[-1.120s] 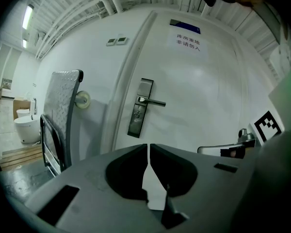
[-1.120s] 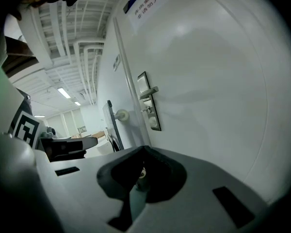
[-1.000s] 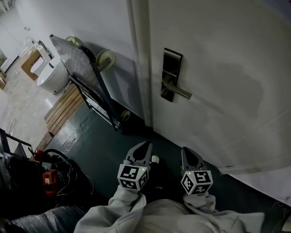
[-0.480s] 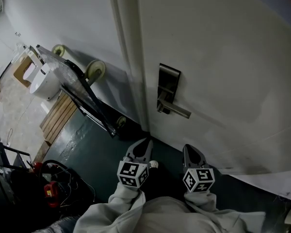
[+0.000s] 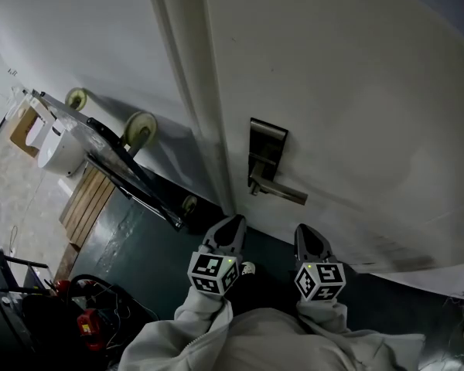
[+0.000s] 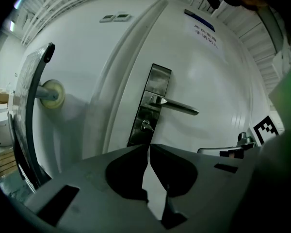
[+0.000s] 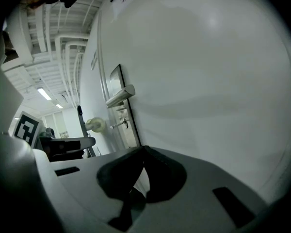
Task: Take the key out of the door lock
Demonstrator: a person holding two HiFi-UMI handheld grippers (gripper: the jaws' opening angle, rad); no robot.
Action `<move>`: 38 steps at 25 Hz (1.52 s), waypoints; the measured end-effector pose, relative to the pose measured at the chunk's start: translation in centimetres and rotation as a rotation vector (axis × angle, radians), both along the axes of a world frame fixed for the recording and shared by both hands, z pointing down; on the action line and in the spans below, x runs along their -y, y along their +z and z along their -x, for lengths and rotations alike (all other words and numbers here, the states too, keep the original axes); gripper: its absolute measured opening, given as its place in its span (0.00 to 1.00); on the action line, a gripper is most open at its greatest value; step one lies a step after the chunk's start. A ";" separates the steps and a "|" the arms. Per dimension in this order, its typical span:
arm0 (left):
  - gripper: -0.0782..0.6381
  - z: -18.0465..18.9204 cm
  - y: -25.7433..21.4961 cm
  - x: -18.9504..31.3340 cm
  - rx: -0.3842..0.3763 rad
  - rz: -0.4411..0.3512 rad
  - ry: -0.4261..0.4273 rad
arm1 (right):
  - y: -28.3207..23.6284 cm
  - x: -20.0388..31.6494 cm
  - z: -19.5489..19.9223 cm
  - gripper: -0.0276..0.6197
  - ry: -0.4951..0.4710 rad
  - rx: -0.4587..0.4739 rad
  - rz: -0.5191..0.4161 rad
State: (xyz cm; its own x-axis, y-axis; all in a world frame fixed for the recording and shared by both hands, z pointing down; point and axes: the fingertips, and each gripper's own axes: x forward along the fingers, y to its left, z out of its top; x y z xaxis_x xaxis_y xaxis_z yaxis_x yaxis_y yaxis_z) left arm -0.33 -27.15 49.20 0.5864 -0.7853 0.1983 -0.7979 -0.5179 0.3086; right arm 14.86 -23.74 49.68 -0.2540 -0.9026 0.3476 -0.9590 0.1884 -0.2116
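A steel lock plate [image 5: 264,154] with a lever handle [image 5: 283,192] sits on the white door [image 5: 356,107]. The key [image 6: 145,126] sticks out of the cylinder below the lever, and it shows from the side in the right gripper view [image 7: 117,124]. My left gripper [image 5: 228,233] is held low in front of the door, below the lock, shut with nothing in it [image 6: 148,147]. My right gripper [image 5: 310,240] is beside it, further right, facing bare door, also shut and empty [image 7: 143,149]. Neither touches the lock.
A hand truck [image 5: 116,157] with pale wheels leans on the wall left of the door frame [image 5: 193,114]. A white toilet [image 5: 56,147], wooden slats [image 5: 89,199] and a red tool with cables [image 5: 89,323] lie further left. A banner edge [image 5: 417,273] hangs low on the door.
The head view has swung toward the door, so the lock sits a little lower and closer. Both grippers have edged slightly forward toward the door and stay shut.
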 end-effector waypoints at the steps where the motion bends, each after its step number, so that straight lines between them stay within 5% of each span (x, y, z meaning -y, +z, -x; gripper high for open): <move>1: 0.15 0.0 0.1 0.3 0.001 -0.002 0.012 | 0.1 0.3 0.0 0.12 0.012 0.002 -0.002; 18: 0.15 -0.3 0.4 3.9 -0.091 0.031 0.125 | 0.6 3.0 0.7 0.12 0.090 -0.022 -0.005; 28: 0.15 -0.4 0.6 4.2 -0.213 0.124 0.163 | 0.5 3.1 1.1 0.12 0.107 -0.039 -0.005; 38: 0.16 -0.6 1.3 3.8 -0.549 0.405 0.232 | 0.2 3.2 1.7 0.12 0.118 -0.033 0.000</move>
